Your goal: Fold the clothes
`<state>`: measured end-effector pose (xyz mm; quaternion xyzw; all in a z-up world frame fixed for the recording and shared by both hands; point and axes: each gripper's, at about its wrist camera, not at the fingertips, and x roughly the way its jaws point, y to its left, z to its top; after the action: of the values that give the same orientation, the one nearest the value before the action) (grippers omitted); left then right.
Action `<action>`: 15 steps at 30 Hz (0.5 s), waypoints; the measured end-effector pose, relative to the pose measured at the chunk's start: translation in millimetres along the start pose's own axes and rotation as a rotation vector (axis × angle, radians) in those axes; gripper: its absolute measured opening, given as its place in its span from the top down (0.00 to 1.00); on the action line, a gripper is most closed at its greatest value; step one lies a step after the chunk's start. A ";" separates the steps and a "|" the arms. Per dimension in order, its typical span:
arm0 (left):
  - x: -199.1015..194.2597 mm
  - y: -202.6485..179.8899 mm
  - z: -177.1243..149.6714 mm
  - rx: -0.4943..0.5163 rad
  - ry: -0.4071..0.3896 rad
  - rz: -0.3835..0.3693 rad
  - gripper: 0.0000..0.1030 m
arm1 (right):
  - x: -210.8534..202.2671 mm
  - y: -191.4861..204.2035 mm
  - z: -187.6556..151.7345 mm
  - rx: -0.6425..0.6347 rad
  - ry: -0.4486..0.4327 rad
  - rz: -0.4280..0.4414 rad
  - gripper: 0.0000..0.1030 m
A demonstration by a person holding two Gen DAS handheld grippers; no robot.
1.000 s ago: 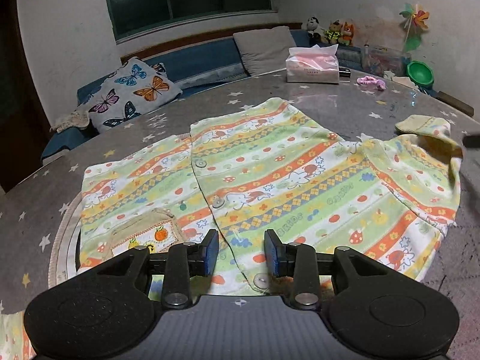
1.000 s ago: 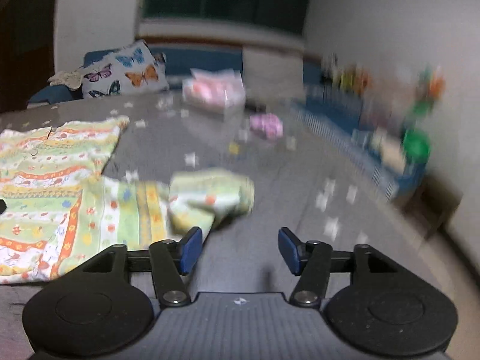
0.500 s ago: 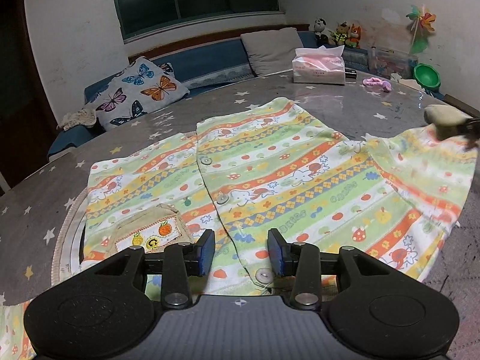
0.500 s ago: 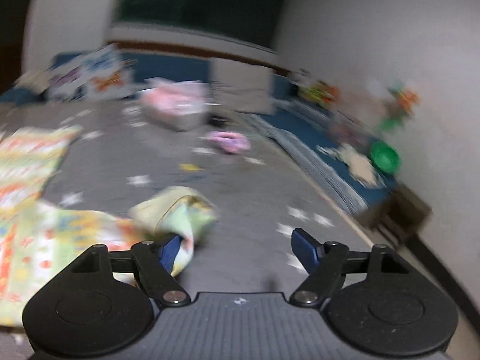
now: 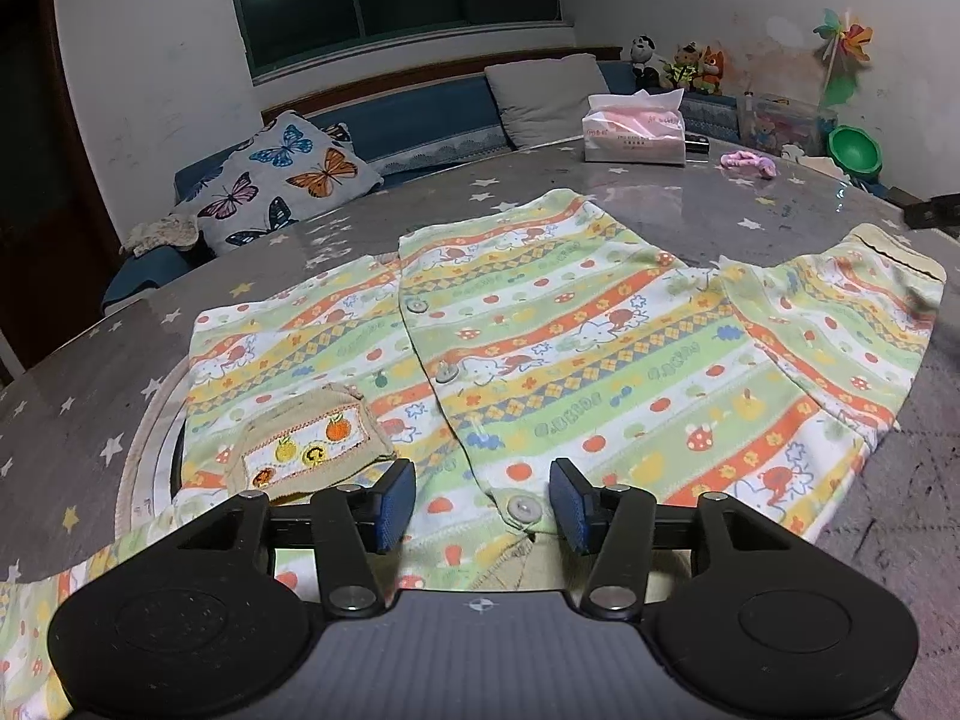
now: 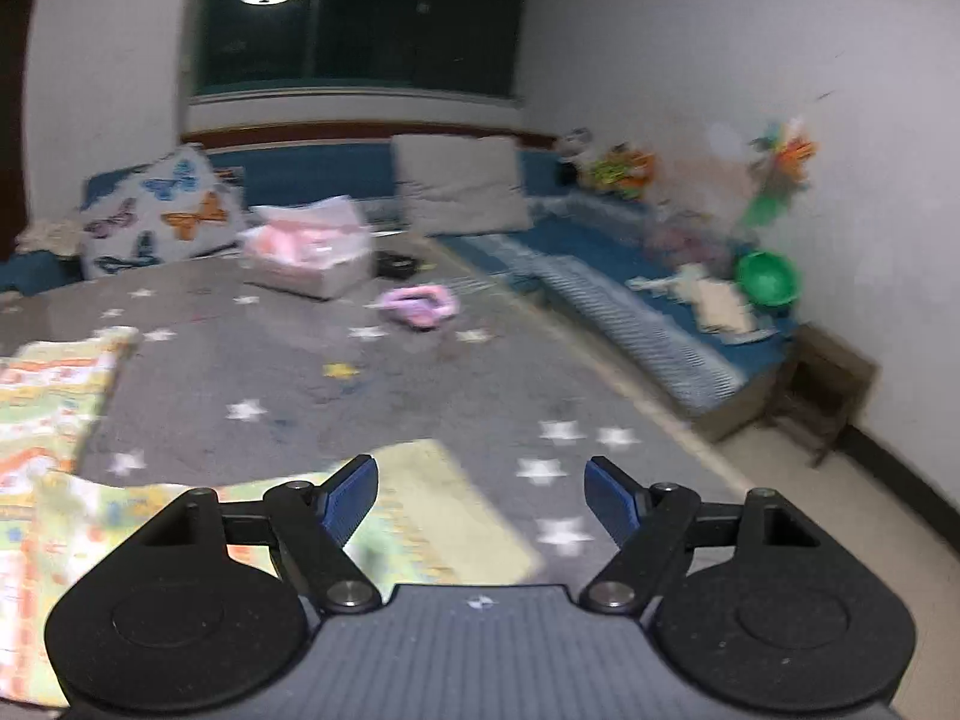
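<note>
Sleeve (image 5: 840,324), bunched a second ago, now lies spread out right of shirt (image 5: 540,348) on tabletop (image 5: 690,204); my right tongs (image 6: 480,498) wide and empty above its cuff, left tongs (image 5: 483,504) open over collar, so shirt lies flat for folding.

Shirt (image 5: 540,348) flat on table (image 5: 660,210); tissue box (image 5: 636,135) behind it at far edge, pillow (image 5: 282,180) beyond table, left.

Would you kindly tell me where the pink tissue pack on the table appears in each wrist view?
Left wrist: the tissue pack sits upper right of centre, at the table's far edge.
Right wrist: the pack sits left of centre, blurred, also at the far edge.
Shared landmark: the butterfly pillow, left of the pack in both.
</note>
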<state>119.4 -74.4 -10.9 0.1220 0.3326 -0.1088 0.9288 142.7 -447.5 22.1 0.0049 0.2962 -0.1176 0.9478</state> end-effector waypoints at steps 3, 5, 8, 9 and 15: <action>-7.4 1.4 -1.2 -0.016 -0.005 -0.001 0.48 | 17.5 9.3 -0.7 -0.015 0.050 0.097 0.40; -13.1 4.8 -3.7 -0.035 -0.007 0.004 0.47 | 28.8 16.6 -1.6 -0.028 0.085 0.132 0.42; -20.1 13.9 -10.1 -0.078 -0.001 0.021 0.46 | 38.4 23.8 -5.2 -0.054 0.093 0.132 0.41; -22.1 16.9 -12.5 -0.092 0.003 0.028 0.46 | 39.7 23.9 -4.0 -0.054 0.093 0.126 0.41; -38.4 32.9 -32.2 -0.148 0.019 0.052 0.44 | 26.0 32.7 0.0 -0.065 0.087 0.167 0.41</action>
<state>80.7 -29.0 -5.2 0.0625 0.3452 -0.0587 0.9346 170.7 -421.4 5.5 0.0040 0.3392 -0.0283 0.9403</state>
